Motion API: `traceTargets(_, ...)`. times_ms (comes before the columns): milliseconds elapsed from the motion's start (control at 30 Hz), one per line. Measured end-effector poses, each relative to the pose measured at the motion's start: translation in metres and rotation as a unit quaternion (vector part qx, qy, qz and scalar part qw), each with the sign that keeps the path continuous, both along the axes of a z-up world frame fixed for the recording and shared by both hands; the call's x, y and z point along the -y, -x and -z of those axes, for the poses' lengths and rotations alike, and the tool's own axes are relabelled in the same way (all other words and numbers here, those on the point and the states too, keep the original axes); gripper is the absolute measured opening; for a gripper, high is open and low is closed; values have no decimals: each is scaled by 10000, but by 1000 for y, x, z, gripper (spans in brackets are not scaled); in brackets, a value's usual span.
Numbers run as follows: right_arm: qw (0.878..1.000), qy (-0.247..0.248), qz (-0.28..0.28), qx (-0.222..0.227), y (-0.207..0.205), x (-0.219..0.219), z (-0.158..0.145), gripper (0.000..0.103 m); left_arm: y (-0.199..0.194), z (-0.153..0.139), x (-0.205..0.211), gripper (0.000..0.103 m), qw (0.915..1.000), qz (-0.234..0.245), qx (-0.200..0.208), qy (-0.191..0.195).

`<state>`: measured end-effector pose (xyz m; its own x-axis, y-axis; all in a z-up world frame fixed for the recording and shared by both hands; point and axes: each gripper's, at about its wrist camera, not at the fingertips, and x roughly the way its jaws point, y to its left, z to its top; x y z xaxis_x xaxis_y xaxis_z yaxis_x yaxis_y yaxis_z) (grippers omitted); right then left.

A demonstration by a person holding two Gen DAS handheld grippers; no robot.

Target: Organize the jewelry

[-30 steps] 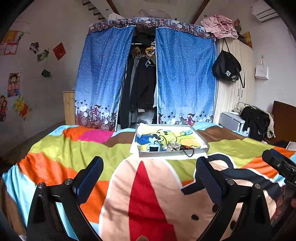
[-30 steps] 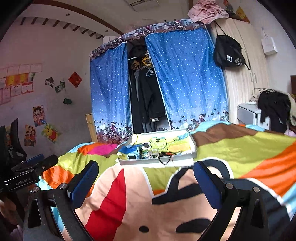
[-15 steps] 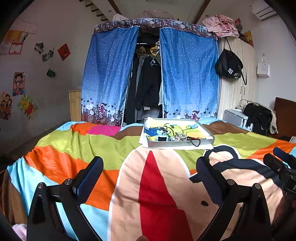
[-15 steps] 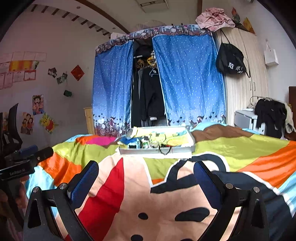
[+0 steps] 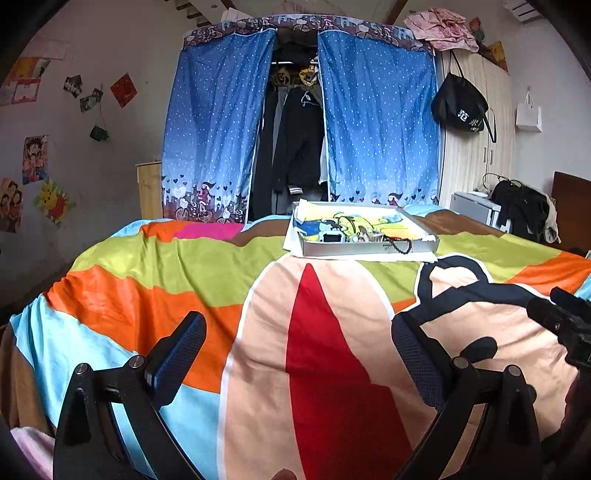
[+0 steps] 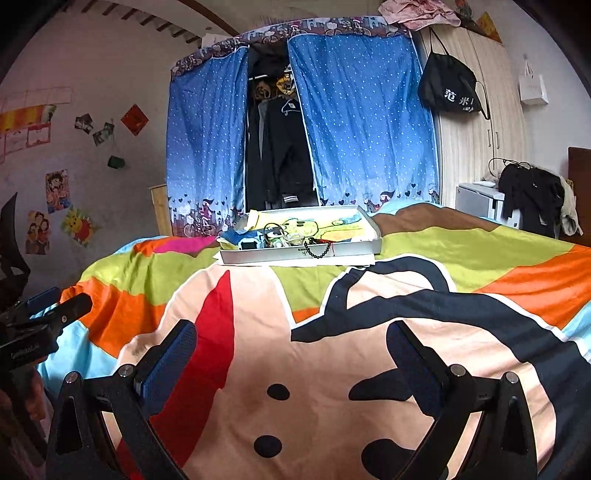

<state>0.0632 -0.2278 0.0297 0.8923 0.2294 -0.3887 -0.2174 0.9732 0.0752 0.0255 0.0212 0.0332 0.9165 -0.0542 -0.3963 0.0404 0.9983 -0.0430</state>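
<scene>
Jewelry (image 5: 364,236) sits far off in a shallow white tray (image 5: 369,249) at the far end of the bed, well apart from both tools; small mixed pieces, too small to sort out.

Near: left tool (image 5: 299,341) spread wide, nothing between its fingers, black frame with dark blue textured pads (image 5: 177,354), flat and rectangular. Right tool (image 6: 291,350) same build, also spread wide and empty, hovering over the bedspread (image 6: 332,369). Each tool shows at the edge of the other's view.

Bedspread is soft fabric, slightly wrinkled, big cartoon print: peach area with black spots, a red wedge, dark navy outlines, bands of orange, lime green, light blue, pink and brown.

Tray is rectangular, low-walled, lined with a yellow cartoon sheet, resting on white paper (image 5: 388,257). A black bead string (image 6: 317,251) hangs over the tray's near wall in a loop. Beside it inside, a small blue-framed box-like item (image 5: 331,237) and some glinting bits.

Far: blue polka-dot curtains (image 5: 380,122) parted in the middle, dark clothes (image 5: 299,147) hanging in the gap. Light wood-grain wardrobe (image 5: 476,155) on the right, a black bag (image 5: 460,107) hung on it, pink cloth (image 5: 441,26) on top. Posters and cards stuck on the pale left wall (image 5: 92,166). Dark garments piled on a low white unit (image 6: 476,201) at right.
</scene>
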Motion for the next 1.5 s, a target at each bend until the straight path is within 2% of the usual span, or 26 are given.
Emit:
traceTargets(600, 9999, 104, 5, -100, -3, -6, 2, 103, 2, 6, -11, 98, 9999, 1, -23, 145)
traceTargets(1500, 9999, 80, 12, -113, -3, -5, 3, 103, 2, 7, -11, 98, 9999, 42, -34, 129)
